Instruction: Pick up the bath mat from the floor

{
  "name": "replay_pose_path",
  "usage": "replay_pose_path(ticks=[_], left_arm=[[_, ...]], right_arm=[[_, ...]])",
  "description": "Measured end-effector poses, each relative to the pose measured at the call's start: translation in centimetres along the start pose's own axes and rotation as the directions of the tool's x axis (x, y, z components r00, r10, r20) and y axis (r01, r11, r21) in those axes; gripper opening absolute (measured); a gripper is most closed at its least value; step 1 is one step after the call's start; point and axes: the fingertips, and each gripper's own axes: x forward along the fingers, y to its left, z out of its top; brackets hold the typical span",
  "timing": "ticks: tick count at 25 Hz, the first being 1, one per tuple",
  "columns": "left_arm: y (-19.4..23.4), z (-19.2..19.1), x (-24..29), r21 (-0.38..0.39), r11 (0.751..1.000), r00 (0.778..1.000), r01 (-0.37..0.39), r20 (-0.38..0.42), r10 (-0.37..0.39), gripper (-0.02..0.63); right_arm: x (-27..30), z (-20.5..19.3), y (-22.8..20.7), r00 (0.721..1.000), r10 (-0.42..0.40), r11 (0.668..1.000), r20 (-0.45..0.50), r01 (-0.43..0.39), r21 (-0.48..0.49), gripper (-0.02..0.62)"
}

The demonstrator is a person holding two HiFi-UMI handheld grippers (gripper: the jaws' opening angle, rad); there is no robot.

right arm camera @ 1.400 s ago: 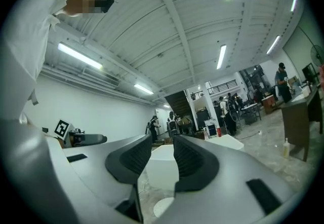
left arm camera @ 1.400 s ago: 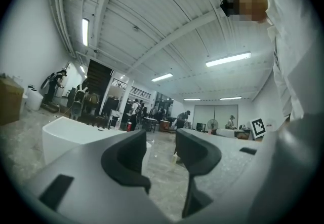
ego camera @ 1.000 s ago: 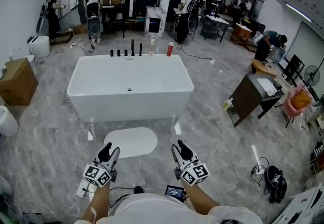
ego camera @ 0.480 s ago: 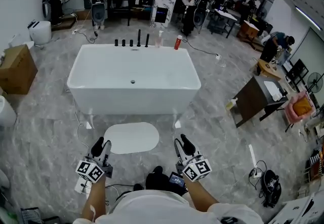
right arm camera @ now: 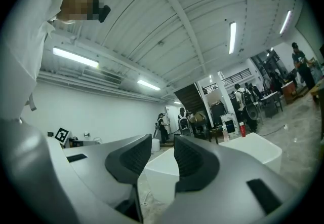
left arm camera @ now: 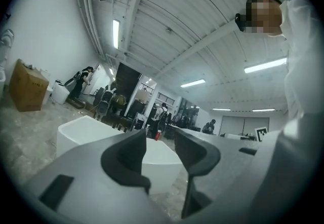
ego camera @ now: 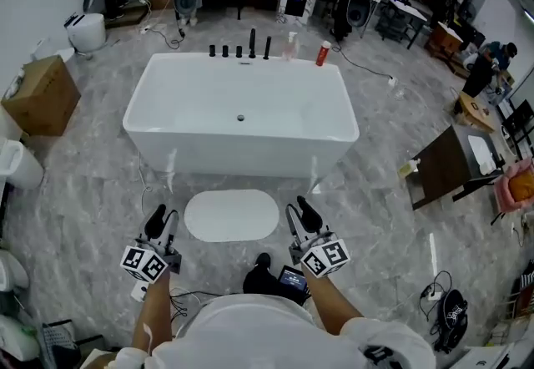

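Bath mat (ego camera: pixel 232 215): white oval, flat on the grey floor at 12 o'clock from the person, just short of the bathtub (ego camera: pixel 242 154). Not lifted and not touched, so the whole pickup is left to do.

Left gripper (ego camera: pixel 161 217) is at the mat's 9 o'clock and right gripper (ego camera: pixel 302 213) at its 3 o'clock. Both are held above floor level, beside the mat and not over it. Left jaws are partly apart with nothing between them and have just been closing a little. Right jaws are a bit narrower, also empty.

To do, as I judge it: lower, get a jaw under an edge, pinch, raise.

Around: black taps (ego camera: pixel 239 48) and a red bottle (ego camera: pixel 321 53) on the tub's far rim at 12. Cardboard box (ego camera: pixel 40 96) at 10, dark desk (ego camera: pixel 450 165) at 2, people further back. The person's shoe (ego camera: pixel 260 275) is at the mat's 6, and there are probably cables on the floor near it, hard to make out. Nothing lies on the mat, and the tub wall crowds its far edge.
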Motion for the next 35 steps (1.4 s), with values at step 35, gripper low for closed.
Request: replay_pose_path(ticks=[35], left_arm=[[8.0, -8.8, 16.4, 0.068, 0.974, 0.911, -0.217, -0.343, 0.227, 0.192]], right_arm=[[9.3, -17.6, -27.5, 0.941, 0.002, 0.968, -0.337, 0.082, 0.235, 0.199]])
